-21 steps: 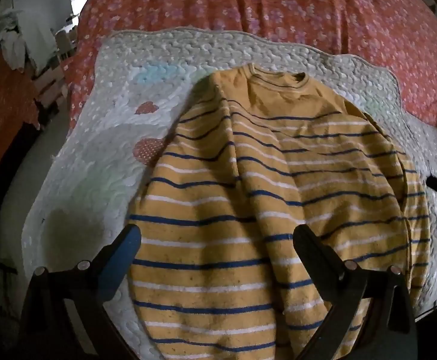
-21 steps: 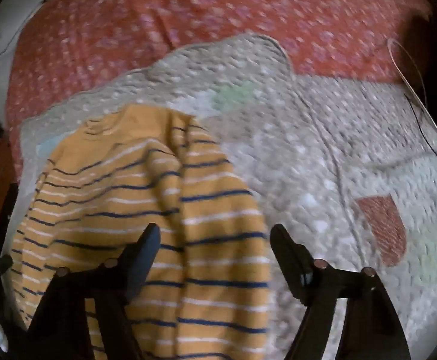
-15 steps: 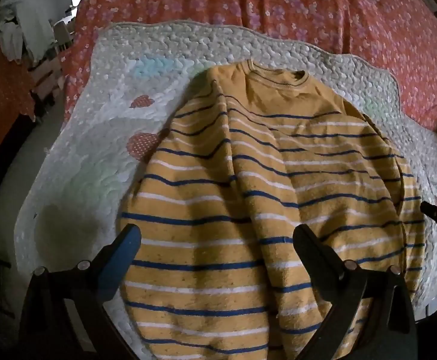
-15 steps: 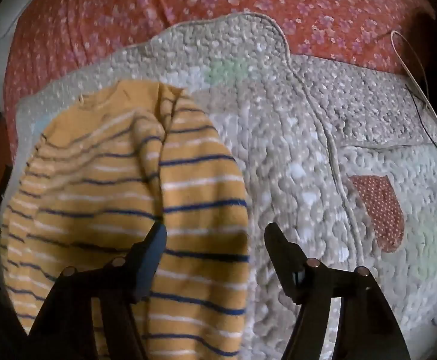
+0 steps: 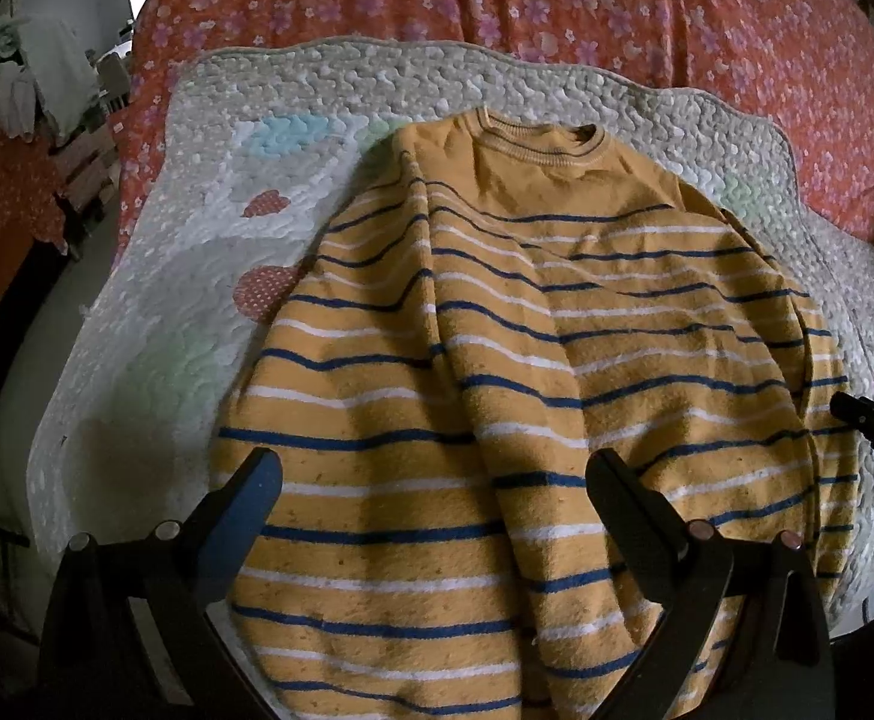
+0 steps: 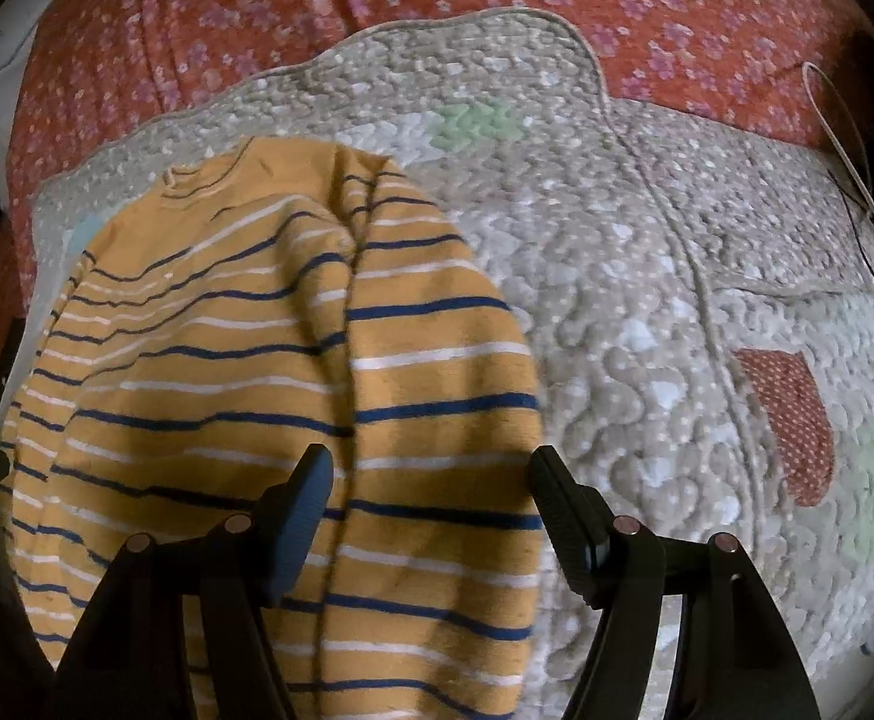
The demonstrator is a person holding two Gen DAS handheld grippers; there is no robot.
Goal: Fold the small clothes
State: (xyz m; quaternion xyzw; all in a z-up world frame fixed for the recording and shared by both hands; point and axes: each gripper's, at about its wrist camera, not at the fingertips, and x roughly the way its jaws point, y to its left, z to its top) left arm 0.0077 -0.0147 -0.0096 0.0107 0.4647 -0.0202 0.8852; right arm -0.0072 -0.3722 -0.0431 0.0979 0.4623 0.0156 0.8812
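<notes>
2 open grippers above 1 striped sweater

Both of my grippers hang over the bed, tilted downward, and neither holds anything. My left gripper (image 5: 434,486) has its jaws spread wide, with the lower body of the yellow sweater (image 5: 496,360) showing in the gap between them; the pads do not press on the cloth. My right gripper (image 6: 428,492) also has its jaws well apart, a little narrower than the left, and hovers over the sweater's right-hand edge (image 6: 437,390), where the knit meets the quilt.

The sweater, yellow with dark blue and white stripes, lies on a pale quilted blanket (image 5: 197,276), collar (image 5: 538,144) pointing away from me. 1 sleeve is folded in over the front, making a long raised ridge down the chest; in the right wrist view another fold runs lengthwise near the right side. The blanket carries small red and green patches and rests on a red floral bedspread (image 5: 496,0). A thin white cable (image 6: 844,138) trails along the far right of the bed. At the right edge of the left wrist view, a dark tip of my right gripper is just visible beside the sweater.
</notes>
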